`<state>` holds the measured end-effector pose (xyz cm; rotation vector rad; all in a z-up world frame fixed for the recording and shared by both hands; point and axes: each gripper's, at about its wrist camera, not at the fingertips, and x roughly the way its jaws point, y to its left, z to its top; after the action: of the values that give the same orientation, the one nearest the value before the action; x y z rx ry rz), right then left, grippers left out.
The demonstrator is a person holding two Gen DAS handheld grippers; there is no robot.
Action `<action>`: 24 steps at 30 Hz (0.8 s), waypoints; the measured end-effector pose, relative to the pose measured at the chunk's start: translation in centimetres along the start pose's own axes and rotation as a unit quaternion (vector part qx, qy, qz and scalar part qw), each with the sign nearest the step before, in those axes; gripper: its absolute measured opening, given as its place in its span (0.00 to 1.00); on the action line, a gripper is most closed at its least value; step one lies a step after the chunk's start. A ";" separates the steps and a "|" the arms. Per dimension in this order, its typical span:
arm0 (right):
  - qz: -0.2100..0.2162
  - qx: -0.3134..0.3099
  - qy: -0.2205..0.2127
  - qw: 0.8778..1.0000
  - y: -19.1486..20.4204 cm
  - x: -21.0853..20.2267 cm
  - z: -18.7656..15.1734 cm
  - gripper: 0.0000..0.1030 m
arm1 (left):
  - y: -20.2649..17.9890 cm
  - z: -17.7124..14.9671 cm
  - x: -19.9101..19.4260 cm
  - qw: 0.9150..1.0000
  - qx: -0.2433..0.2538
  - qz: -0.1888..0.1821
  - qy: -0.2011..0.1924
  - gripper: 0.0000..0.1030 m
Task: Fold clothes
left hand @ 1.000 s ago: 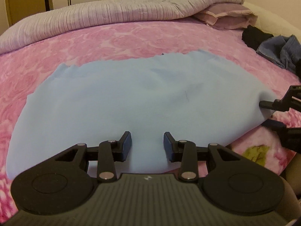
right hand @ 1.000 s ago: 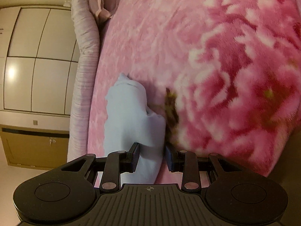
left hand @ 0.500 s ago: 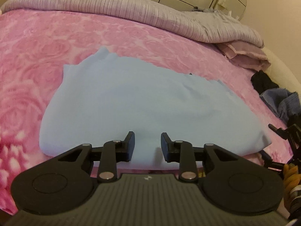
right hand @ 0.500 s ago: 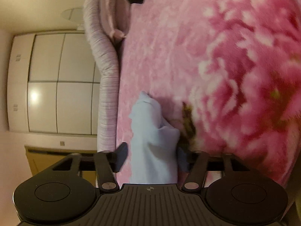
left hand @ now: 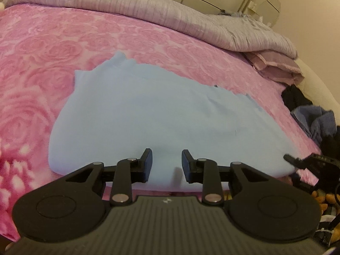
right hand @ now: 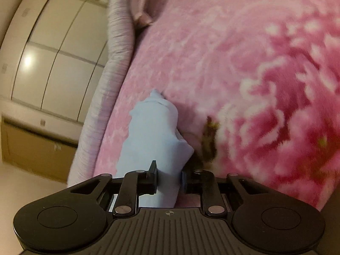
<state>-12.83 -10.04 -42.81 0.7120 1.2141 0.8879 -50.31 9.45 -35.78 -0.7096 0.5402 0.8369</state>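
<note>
A light blue garment (left hand: 153,114) lies spread on the bed's pink floral blanket (left hand: 42,48), reaching its near edge. The left tongs (left hand: 166,163) hover over that hem, parted and empty. The right tongs (right hand: 169,178) are closing, pads pinching the garment's bunched corner.

The garment (left hand: 157,114) lies flat on the bed (left hand: 42,48). A rolled duvet (left hand: 148,17) runs along the far edge of the bed, behind the garment. A pillow (left hand: 278,65) lies at the duvet's right end. A pile of clothes (left hand: 314,116) lies right of the garment, near the pillow.
</note>
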 end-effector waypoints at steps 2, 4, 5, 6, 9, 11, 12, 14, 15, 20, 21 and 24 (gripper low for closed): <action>-0.006 0.008 0.001 1.000 -0.1 0.4 0.0 0.27 | 0.5 0.3 -0.3 1.000 -0.008 0.009 -0.010 0.26; -0.025 -0.019 0.001 1.000 0.6 0.7 0.0 0.27 | 1.6 0.7 -0.5 1.000 -0.023 0.015 -0.013 0.26; -0.034 -0.033 0.002 0.999 0.9 0.8 0.0 0.21 | 2.1 0.9 -0.5 0.999 -0.033 0.016 -0.010 0.26; -0.044 -0.051 0.002 0.998 1.4 0.9 0.0 0.19 | 2.7 1.0 -0.5 0.999 -0.043 0.017 -0.007 0.25; -0.120 -0.256 -0.001 0.959 6.3 1.3 -1.9 0.13 | 4.4 1.1 -1.0 0.997 -0.070 0.009 -0.009 0.25; -0.136 -0.418 -0.032 0.898 10.3 1.5 -5.2 0.12 | 5.3 1.1 -1.6 0.996 -0.085 0.001 -0.012 0.25; -0.136 -0.491 -0.050 0.859 12.1 1.6 -7.1 0.12 | 5.8 1.0 -1.8 0.996 -0.094 -0.004 -0.012 0.25; -0.112 -0.615 -0.073 0.777 14.7 1.7 -11.5 0.12 | 6.4 1.0 -2.1 0.994 -0.110 -0.015 -0.013 0.24; -0.089 -0.663 -0.067 0.741 15.6 1.9 -13.9 0.12 | 6.8 0.9 -2.3 0.993 -0.119 -0.022 -0.013 0.24; 0.001 -0.810 0.011 0.587 15.4 3.5 -25.2 0.12 | 8.9 0.2 -3.0 0.982 -0.177 -0.059 -0.016 0.24; 0.003 -0.818 0.031 0.575 14.8 4.2 -26.7 0.13 | 9.4 0.0 -3.0 0.980 -0.188 -0.066 -0.015 0.24; 0.007 -0.830 0.070 0.553 13.5 5.4 -28.9 0.21 | 10.3 -0.1 -3.2 0.976 -0.204 -0.079 -0.012 0.24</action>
<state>-43.02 1.31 -40.16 -0.9475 0.0378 1.6097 -60.49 12.65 -37.22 -1.1019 0.2843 0.8133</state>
